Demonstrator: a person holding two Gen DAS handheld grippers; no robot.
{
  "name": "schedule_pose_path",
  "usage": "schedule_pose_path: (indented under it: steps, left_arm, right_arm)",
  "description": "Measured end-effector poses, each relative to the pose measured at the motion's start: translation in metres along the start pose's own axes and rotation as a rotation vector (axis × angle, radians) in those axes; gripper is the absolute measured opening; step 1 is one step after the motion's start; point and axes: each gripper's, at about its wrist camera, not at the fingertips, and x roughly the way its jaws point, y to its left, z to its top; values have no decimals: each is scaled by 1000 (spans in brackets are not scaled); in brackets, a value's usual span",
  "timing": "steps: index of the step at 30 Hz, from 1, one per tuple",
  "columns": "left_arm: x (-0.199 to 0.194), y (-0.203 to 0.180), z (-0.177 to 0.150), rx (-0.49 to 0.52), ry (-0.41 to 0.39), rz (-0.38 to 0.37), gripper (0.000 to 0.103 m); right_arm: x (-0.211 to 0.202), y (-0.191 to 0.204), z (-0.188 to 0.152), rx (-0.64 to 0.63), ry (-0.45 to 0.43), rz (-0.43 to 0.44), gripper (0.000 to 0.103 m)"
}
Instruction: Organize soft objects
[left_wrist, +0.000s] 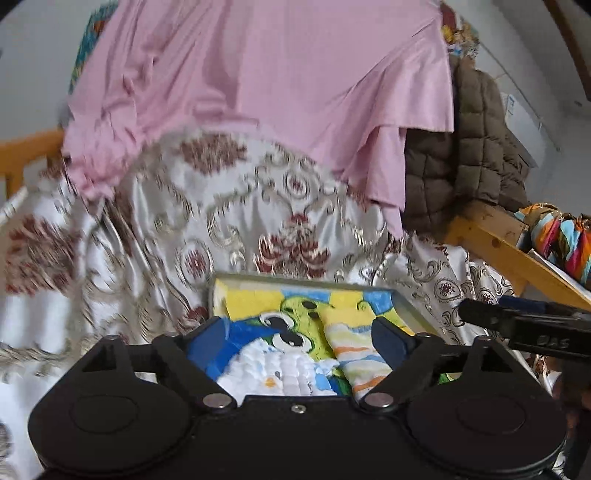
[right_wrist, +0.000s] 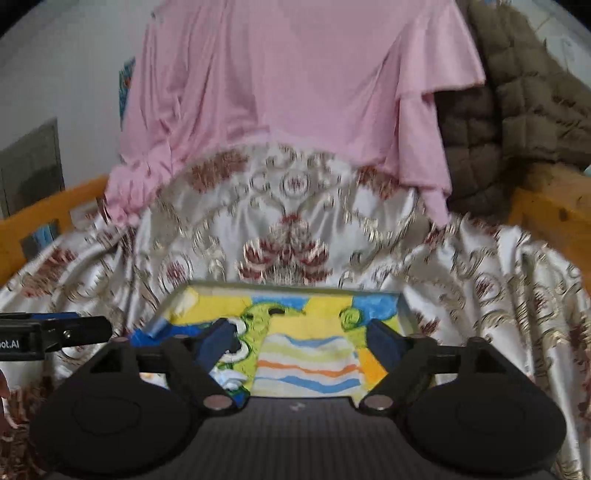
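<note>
Two wrist views look over a bed draped in a white satin cover (left_wrist: 236, 206) with red and gold ornament. At 6 o'clock in both views a shallow tray (left_wrist: 413, 308) lies on the cover. It holds a cartoon towel (left_wrist: 295, 314) in yellow, green and blue. Folded on that towel are a striped cloth (right_wrist: 306, 362) and, in the left view, a white knobbly cloth (left_wrist: 280, 373).

The left gripper (left_wrist: 301, 332) has its fingers spread wide and released, nothing pressed between them, poised over the near part of the tray. The right gripper (right_wrist: 303, 334) is likewise spread and empty over the striped cloth.

Bare cover lies open at 9 and 3 o'clock of the tray. At 12 o'clock a pink sheet (left_wrist: 266, 81) hangs down. At 2 o'clock hangs a brown quilted jacket (left_wrist: 476, 140), and wooden bed rails (right_wrist: 44, 221) edge both sides.
</note>
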Motion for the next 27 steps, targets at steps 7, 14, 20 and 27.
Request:
schedule_pose_path:
  steps: [7,14,20,27]
  left_arm:
    - [-69,-37,1,49,-121,7,101]
    - [-120,-61,-16,27,-187,76,102]
    - [-156,-73,-34,74,-207,127,102]
    - [-180,-82,-52,77,-164,136,102]
  right_arm:
    - [-76,-1,3,11,-134,32,100]
    - [-143,4,-3,-3,-218,26,103]
    - [-188,14,-31,-43,-248,-76,103]
    - [-223,19,-75,5,-253,-121,103]
